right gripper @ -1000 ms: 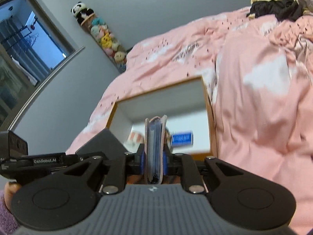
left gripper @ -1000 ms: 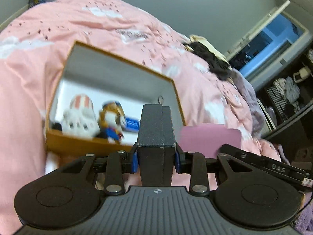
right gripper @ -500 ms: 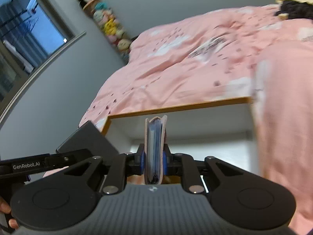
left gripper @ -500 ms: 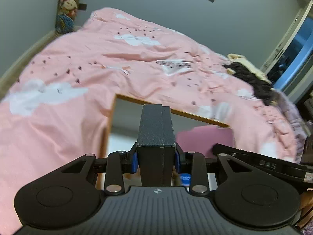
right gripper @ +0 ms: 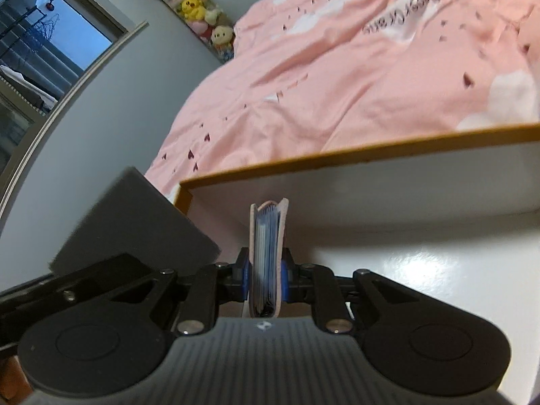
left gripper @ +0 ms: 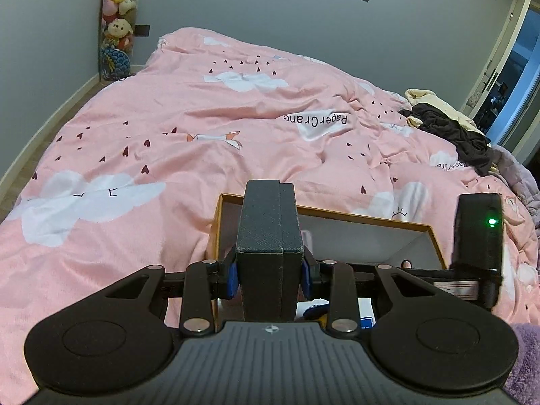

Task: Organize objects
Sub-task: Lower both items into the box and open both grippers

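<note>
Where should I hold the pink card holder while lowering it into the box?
Keep the right gripper clamped across the pink card holder's two flat covers near its lower end, coming from behind: it stands edge-up and thin, so its faces suit the pads. The box lies ahead.

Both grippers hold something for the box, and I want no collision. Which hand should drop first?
Right. The right gripper, shut on the pink card holder, is already inside the open box; the left gripper holds the dark case near its rim.

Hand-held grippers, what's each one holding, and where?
Left hand-held gripper: dark box, near end, by its sides. Right hand-held gripper: pink card wallet, by its covers.
</note>
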The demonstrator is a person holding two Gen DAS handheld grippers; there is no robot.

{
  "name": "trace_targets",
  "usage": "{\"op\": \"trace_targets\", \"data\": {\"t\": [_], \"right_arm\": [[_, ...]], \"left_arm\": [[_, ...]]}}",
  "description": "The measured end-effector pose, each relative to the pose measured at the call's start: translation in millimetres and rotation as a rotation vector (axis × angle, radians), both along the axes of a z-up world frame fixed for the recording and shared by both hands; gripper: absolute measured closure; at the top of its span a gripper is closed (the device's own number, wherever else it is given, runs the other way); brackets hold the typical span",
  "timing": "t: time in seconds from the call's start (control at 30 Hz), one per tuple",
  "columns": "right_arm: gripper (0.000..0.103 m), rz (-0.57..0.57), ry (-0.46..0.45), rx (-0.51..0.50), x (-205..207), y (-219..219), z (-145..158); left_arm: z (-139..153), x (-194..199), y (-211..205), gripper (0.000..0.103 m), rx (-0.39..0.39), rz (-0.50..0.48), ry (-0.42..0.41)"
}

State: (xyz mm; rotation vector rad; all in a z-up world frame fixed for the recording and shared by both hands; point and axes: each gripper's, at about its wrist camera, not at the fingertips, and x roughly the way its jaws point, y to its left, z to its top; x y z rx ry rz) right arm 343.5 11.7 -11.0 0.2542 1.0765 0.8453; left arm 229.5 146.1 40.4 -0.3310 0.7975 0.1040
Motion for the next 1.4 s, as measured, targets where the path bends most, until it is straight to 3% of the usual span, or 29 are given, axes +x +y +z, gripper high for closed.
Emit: {"op": "trace_targets", "data": {"t": [0.13, 0.23, 0.37, 0.57, 0.83, 1.03, 1.1, 1.23, 1.4], "right_arm": [[0.08, -0.008, 0.011, -0.054, 6, 0, -8], [0.068, -0.042, -0.01, -0.18, 12, 1, -11], [0.065, -0.053, -0.001, -0.263, 16, 5, -21], [0.065, -0.061, 0.116, -0.245, 18, 23, -36], [0.063, -0.017, -0.007, -0.3, 6, 34, -26], [0.063, -0.017, -0.128, -0.302, -1, -8, 6], [0.064, -0.019, -0.137, -0.306, -1, -27, 10], [0.079, -0.032, -0.1, -0.327, -5, -62, 7], [0.08, -0.057, -0.121, -0.35, -20, -92, 6]], "left_arm": [[-3, 0, 5, 0.065, -0.018, 0.002, -0.003], [-5, 1, 7, 0.065, -0.019, 0.0, -0.002], [-5, 1, 9, 0.065, -0.023, -0.001, -0.005], [-3, -1, 12, 0.065, -0.023, 0.01, -0.002], [-4, -1, 9, 0.065, -0.029, -0.001, 0.004], [-10, 9, -2, 0.065, -0.085, -0.042, 0.002], [-14, 15, -9, 0.065, -0.124, -0.063, 0.001], [-22, 29, -24, 0.065, -0.158, -0.097, -0.002], [-37, 48, -43, 0.065, -0.255, -0.161, 0.007]]}}
